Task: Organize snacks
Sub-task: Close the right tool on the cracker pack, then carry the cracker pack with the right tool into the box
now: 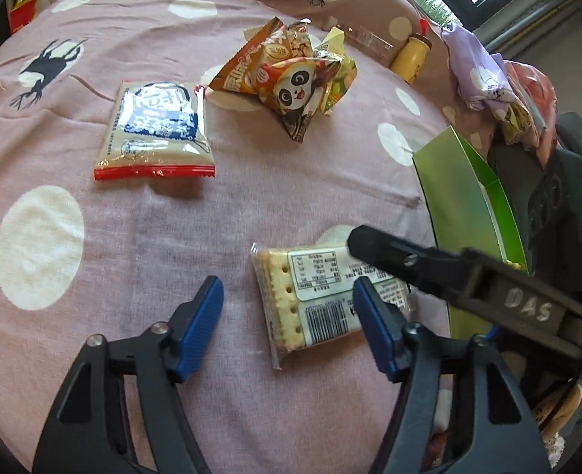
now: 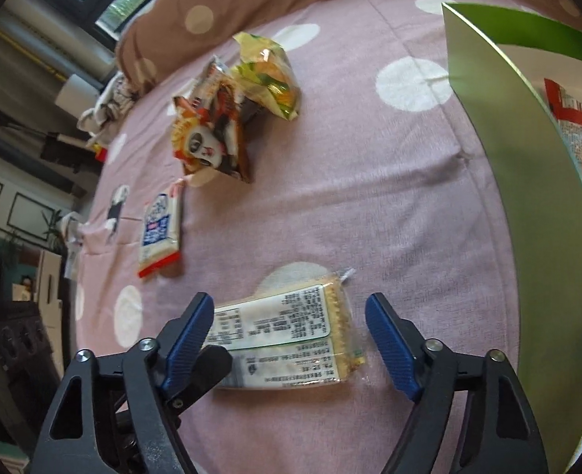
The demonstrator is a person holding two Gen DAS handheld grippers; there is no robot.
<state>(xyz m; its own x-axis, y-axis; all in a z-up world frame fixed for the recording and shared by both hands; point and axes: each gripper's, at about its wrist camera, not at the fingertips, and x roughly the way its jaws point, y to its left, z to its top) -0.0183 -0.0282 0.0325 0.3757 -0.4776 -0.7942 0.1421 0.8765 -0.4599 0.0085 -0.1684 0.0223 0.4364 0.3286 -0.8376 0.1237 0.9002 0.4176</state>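
Pink polka-dot bedsheet (image 1: 133, 229) with snacks scattered on it. Left gripper (image 1: 289, 316) low over the sheet, jaws apart, nothing held. Cracker pack (image 1: 318, 300) flat on the sheet, between the left fingers, touching the right-hand blue pad (image 1: 374, 328). Right gripper (image 2: 289, 339) also spread wide, hovering over the same cracker pack (image 2: 291, 339), empty. White sachet (image 1: 156, 130) with a red edge farther off, lying flat. Beyond it, heap of small packets (image 1: 291, 75), panda wrapper on top. Green box (image 2: 528, 181) open on the right side, just beside the crackers.
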